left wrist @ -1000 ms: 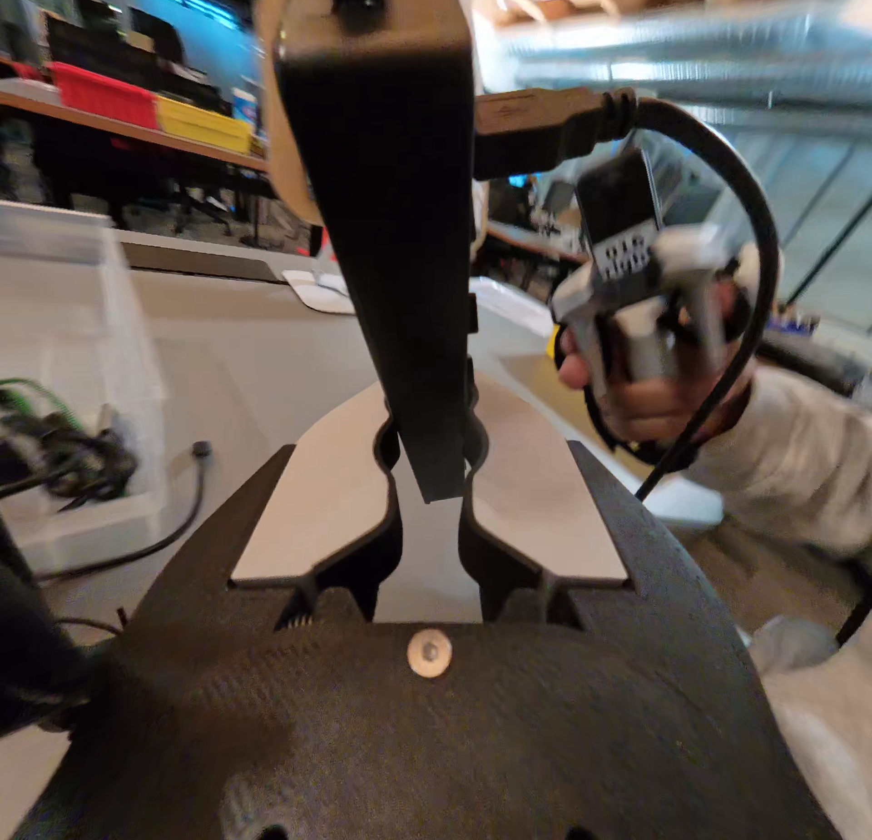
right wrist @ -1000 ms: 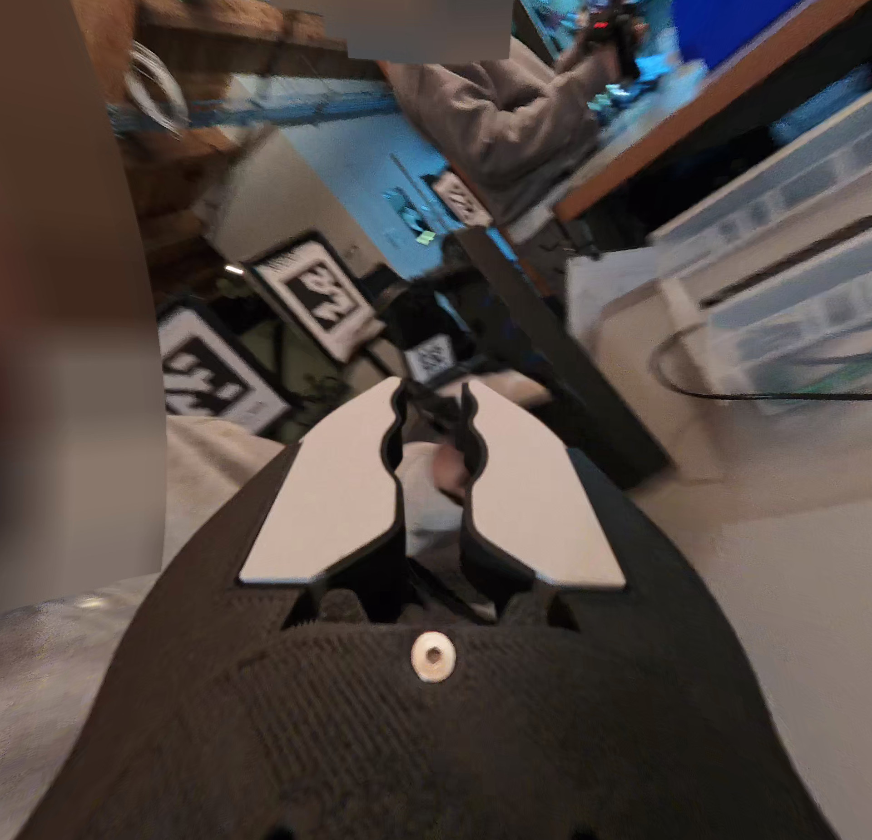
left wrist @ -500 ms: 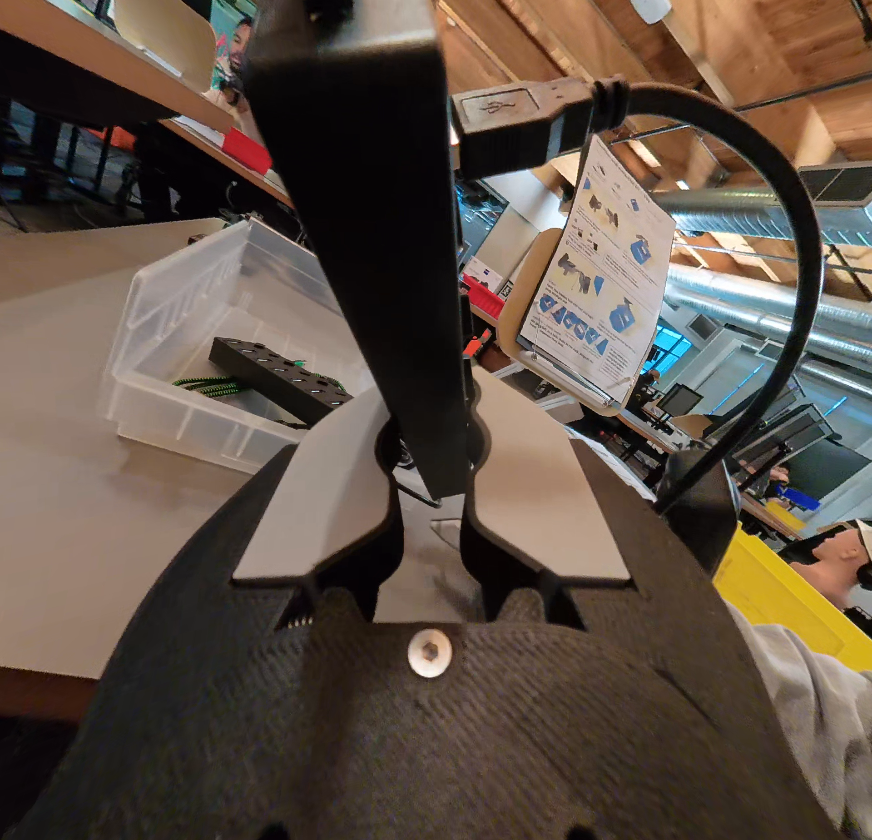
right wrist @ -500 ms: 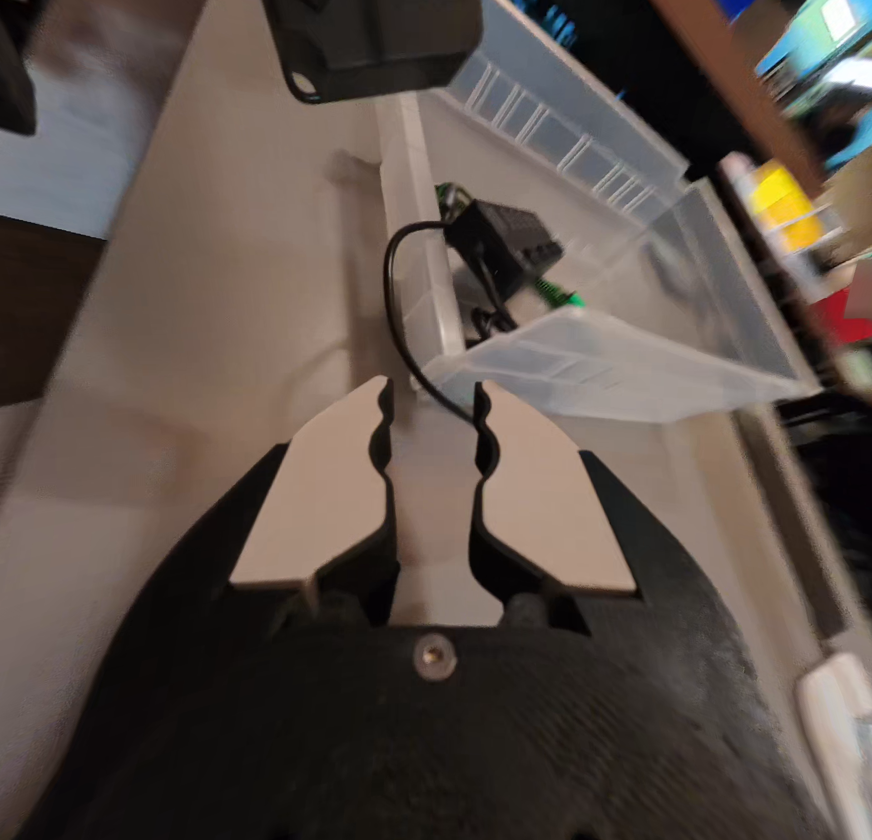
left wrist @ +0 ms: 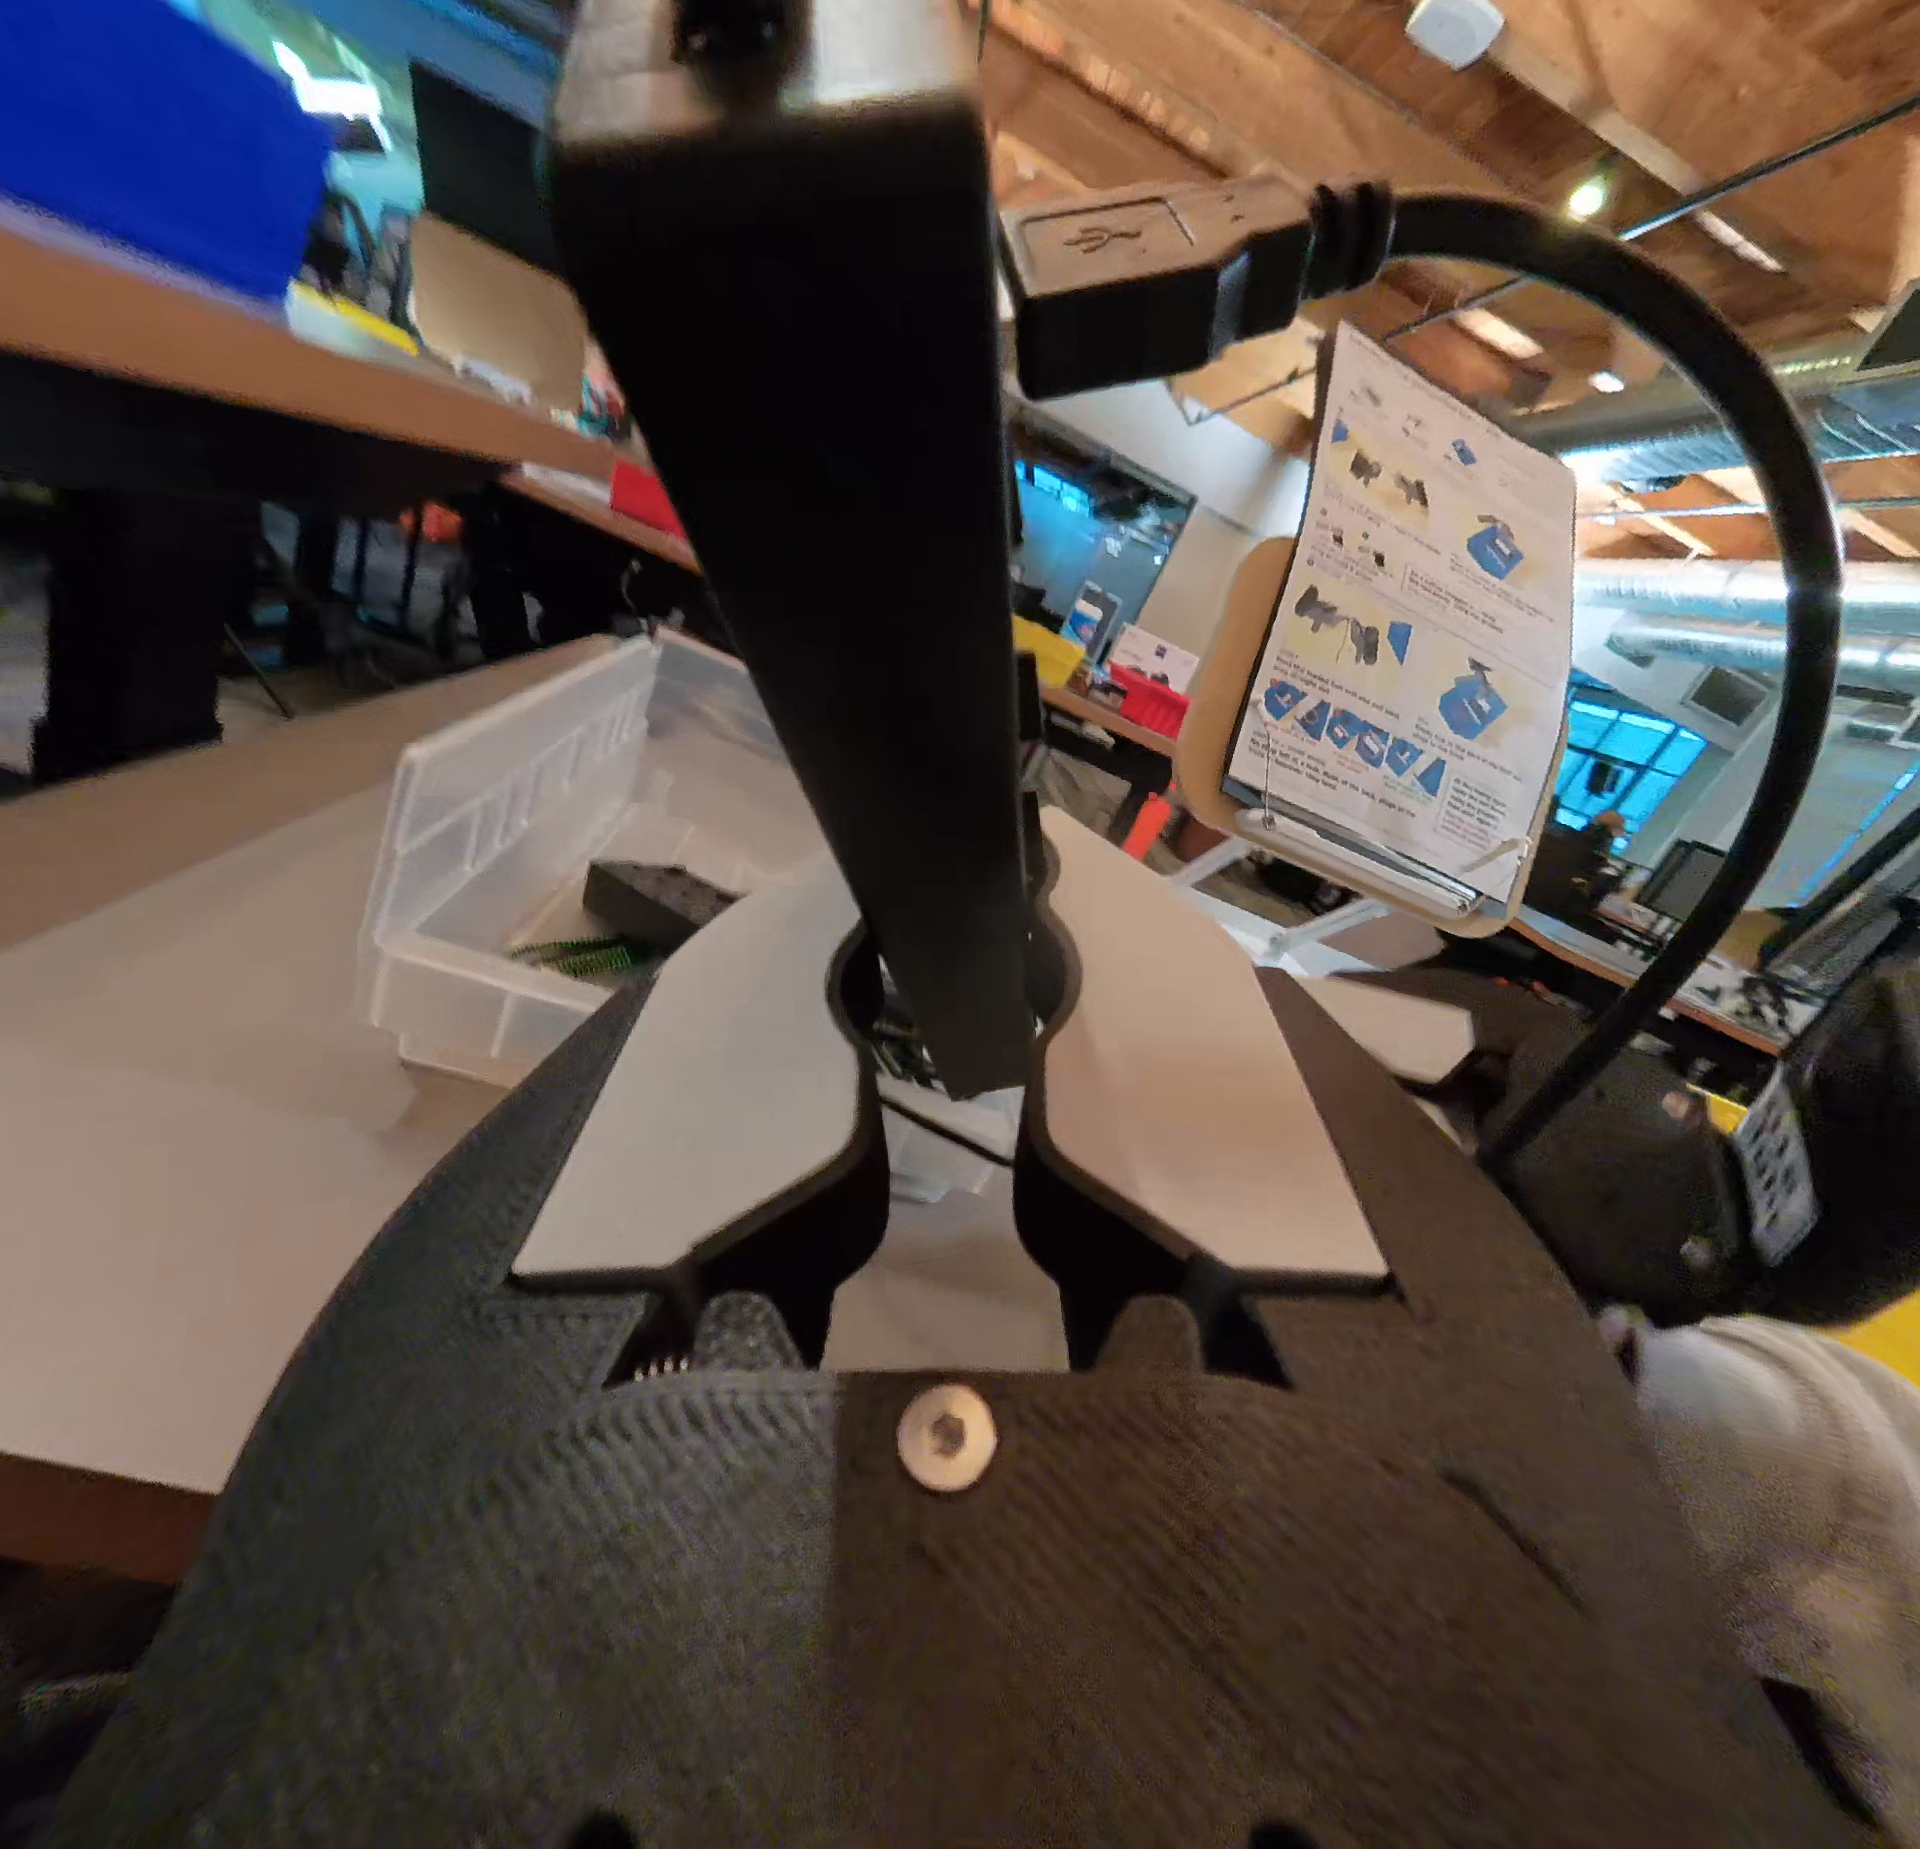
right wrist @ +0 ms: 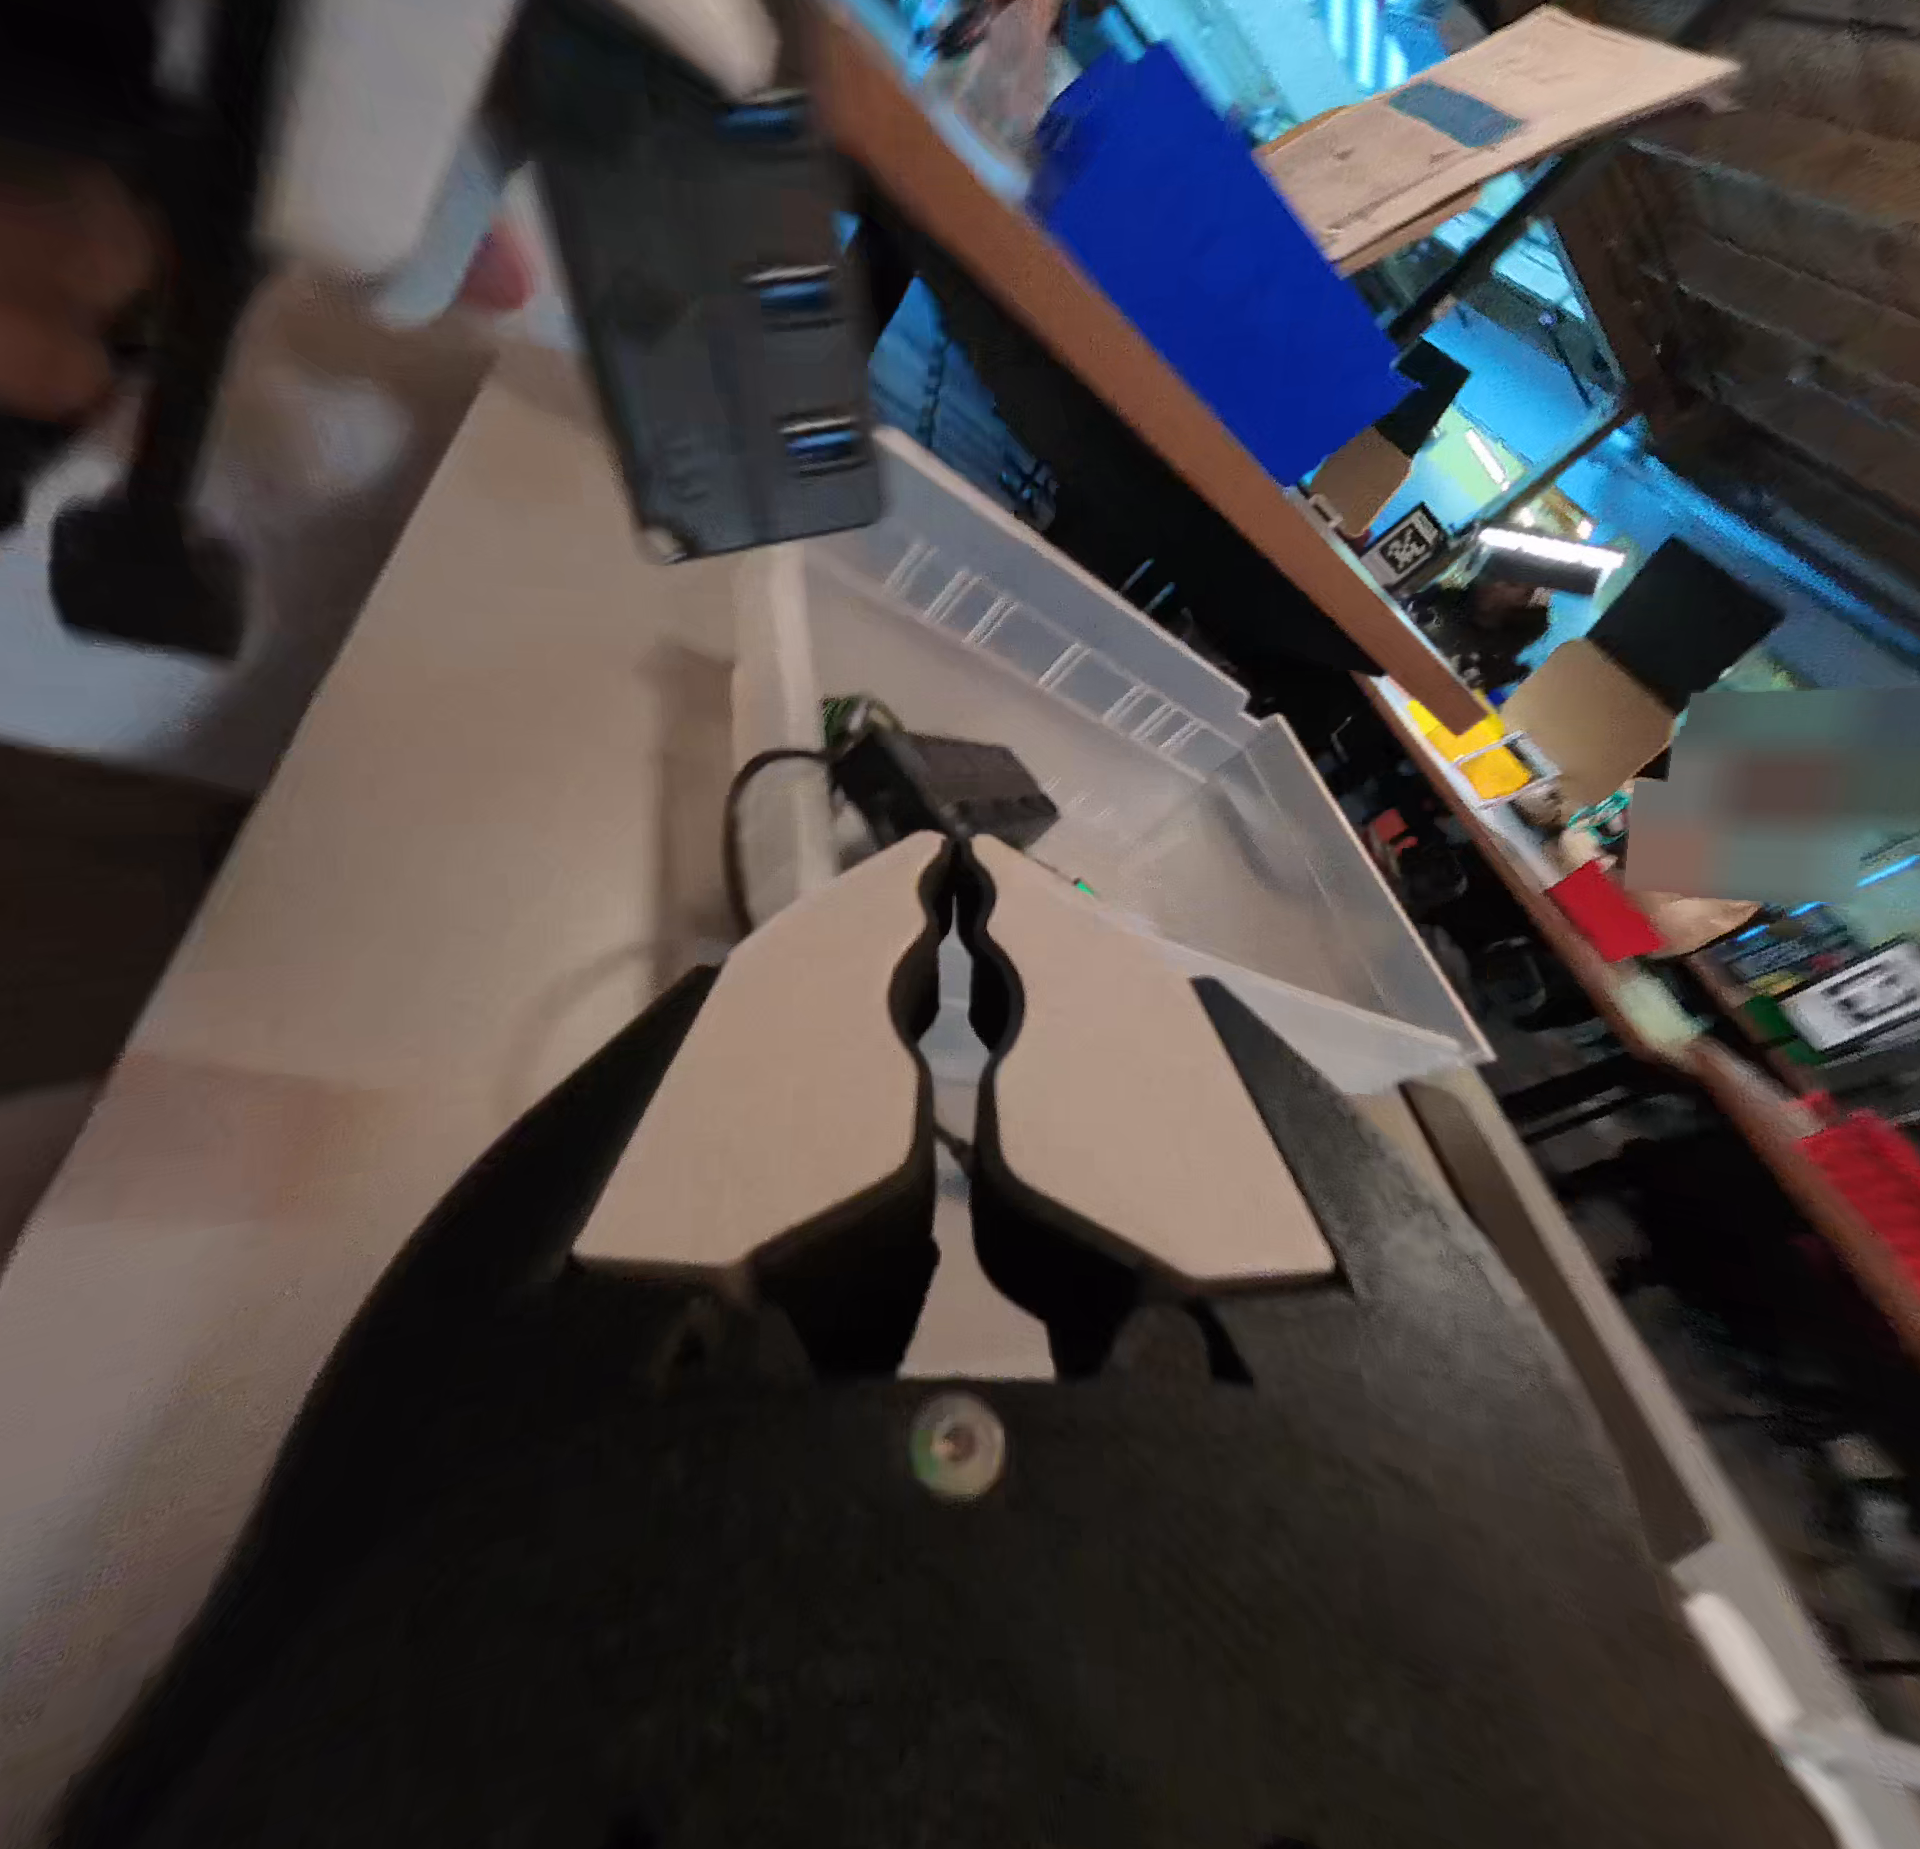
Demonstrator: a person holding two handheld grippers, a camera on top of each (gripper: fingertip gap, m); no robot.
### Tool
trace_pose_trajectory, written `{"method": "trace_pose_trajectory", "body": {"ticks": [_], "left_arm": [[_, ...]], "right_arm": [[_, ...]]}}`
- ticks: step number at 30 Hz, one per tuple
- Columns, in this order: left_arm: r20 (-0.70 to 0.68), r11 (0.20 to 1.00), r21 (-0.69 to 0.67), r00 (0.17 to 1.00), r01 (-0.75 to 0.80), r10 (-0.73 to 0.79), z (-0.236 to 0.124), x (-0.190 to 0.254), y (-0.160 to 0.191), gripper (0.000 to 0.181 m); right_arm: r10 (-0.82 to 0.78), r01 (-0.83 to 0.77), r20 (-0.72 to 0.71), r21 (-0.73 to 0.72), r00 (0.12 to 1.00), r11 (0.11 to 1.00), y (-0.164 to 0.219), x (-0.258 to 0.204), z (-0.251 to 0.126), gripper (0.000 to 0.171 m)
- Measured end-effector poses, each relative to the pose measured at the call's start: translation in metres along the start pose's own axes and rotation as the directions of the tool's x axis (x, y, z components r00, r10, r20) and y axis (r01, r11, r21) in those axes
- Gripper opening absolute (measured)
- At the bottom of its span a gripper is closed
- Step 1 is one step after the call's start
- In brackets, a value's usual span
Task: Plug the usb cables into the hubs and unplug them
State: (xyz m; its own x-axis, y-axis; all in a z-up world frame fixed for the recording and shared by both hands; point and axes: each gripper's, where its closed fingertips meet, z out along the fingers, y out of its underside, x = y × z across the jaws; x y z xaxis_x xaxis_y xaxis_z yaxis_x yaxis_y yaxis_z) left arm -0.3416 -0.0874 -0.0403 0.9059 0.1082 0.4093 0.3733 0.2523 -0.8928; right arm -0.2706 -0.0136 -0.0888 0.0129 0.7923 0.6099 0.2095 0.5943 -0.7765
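Left wrist view had my left gripper clamped on the bottom end of a long black hub, held upright and off the table so its side faced out toward 3 o'clock. One usb plug sat in that side near the top, at about 1 o'clock, with its black cable arcing over and dropping toward 4 o'clock, where my right gripper's body showed past a pale sleeve. My read: I held the hub vertical and clear of the table to give the other tool a straight sideways pull on the plug.

Right wrist view was motion-blurred. Right gripper was pinched nearly closed; a thin dark line ran in the gap lower down, but I could not tell whether it was gripped or just behind. The same hub hung at 11 o'clock, blue ports along its edge. A clear plastic bin lay on the table at 12 to 2 o'clock, holding a second black hub and a green cable, with a black lead looping over its near wall.

An instruction sheet stood on a stand at 2 o'clock in the left view. Unplugging looked like the step in hand, plug not yet out.
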Motion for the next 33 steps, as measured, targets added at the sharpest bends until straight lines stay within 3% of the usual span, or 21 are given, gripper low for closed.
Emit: {"method": "trace_pose_trajectory", "body": {"ticks": [2, 4, 8, 10, 12, 13, 14, 15, 16, 19, 23, 27, 30, 33], "left_arm": [[-0.003, 0.995, 0.061, 0.997, -0.077, 0.078, -0.004, 0.011, -0.013, 0.026], [-0.020, 0.986, 0.085, 0.989, -0.146, 0.148, -0.004, 0.025, -0.021, 0.025], [-0.035, 0.989, 0.076, 0.991, -0.129, 0.132, 0.001, 0.029, -0.020, 0.025], [-0.014, 0.994, 0.072, 0.997, -0.079, 0.080, 0.002, 0.016, -0.024, 0.025], [0.027, 0.994, 0.104, 0.999, -0.028, 0.025, -0.003, -0.003, -0.035, 0.025], [0.046, 0.993, 0.117, 0.999, -0.020, 0.014, -0.006, -0.012, -0.040, 0.026], [0.065, 0.992, 0.125, 0.998, -0.022, 0.014, -0.009, -0.020, -0.043, 0.026], [0.083, 0.991, 0.132, 0.996, -0.028, 0.017, -0.011, -0.027, -0.046, 0.024], [0.094, 0.990, 0.137, 0.995, -0.035, 0.022, -0.013, -0.032, -0.047, 0.024], [0.093, 0.991, 0.121, 0.995, -0.051, 0.040, -0.012, -0.037, -0.044, 0.025], [0.070, 0.995, 0.082, 0.996, -0.064, 0.058, -0.004, -0.033, -0.031, 0.025], [0.029, 0.996, 0.073, 0.998, -0.056, 0.054, -0.003, -0.020, -0.029, 0.025], [-0.040, 0.999, 0.037, 0.999, -0.035, 0.036, 0.001, -0.001, -0.023, 0.025], [-0.151, 0.998, -0.063, 0.989, -0.001, -0.008, 0.012, 0.030, -0.001, 0.025]], "right_arm": [[0.138, -0.138, 0.003, 0.035, 0.990, 0.990, -0.009, 0.029, -0.013, 0.000], [0.148, -0.148, 0.022, 0.031, 0.989, 0.988, -0.011, 0.042, -0.021, 0.000], [0.030, -0.027, 0.159, -0.021, 0.987, 0.999, -0.003, -0.006, -0.010, 0.000], [-0.007, 0.019, 0.253, -0.046, 0.967, 0.999, 0.003, -0.043, 0.006, 0.041], [-0.052, 0.086, 0.277, -0.112, 0.959, 0.990, 0.012, -0.063, 0.025, 0.056], [-0.068, 0.106, 0.267, -0.132, 0.961, 0.986, 0.014, -0.066, 0.034, 0.056], [-0.084, 0.127, 0.231, -0.175, 0.969, 0.976, 0.019, -0.064, 0.042, 0.045], [-0.107, 0.145, 0.179, -0.220, 0.978, 0.965, 0.024, -0.056, 0.048, 0.019], [-0.122, 0.154, 0.140, -0.248, 0.983, 0.956, 0.026, -0.048, 0.052, 0.003], [-0.033, 0.060, 0.136, -0.198, 0.990, 0.978, 0.010, -0.034, 0.046, 0.003], [0.189, -0.190, 0.142, -0.005, 0.972, 0.982, -0.032, 0.006, 0.021, 0.003], [0.445, -0.467, 0.150, 0.180, 0.883, 0.866, -0.064, 0.076, -0.034, 0.003], [0.515, -0.528, 0.117, 0.191, 0.849, 0.827, -0.049, 0.114, -0.087, 0.003], [0.520, -0.521, 0.034, 0.068, 0.854, 0.851, -0.001, 0.125, -0.134, 0.003]]}}
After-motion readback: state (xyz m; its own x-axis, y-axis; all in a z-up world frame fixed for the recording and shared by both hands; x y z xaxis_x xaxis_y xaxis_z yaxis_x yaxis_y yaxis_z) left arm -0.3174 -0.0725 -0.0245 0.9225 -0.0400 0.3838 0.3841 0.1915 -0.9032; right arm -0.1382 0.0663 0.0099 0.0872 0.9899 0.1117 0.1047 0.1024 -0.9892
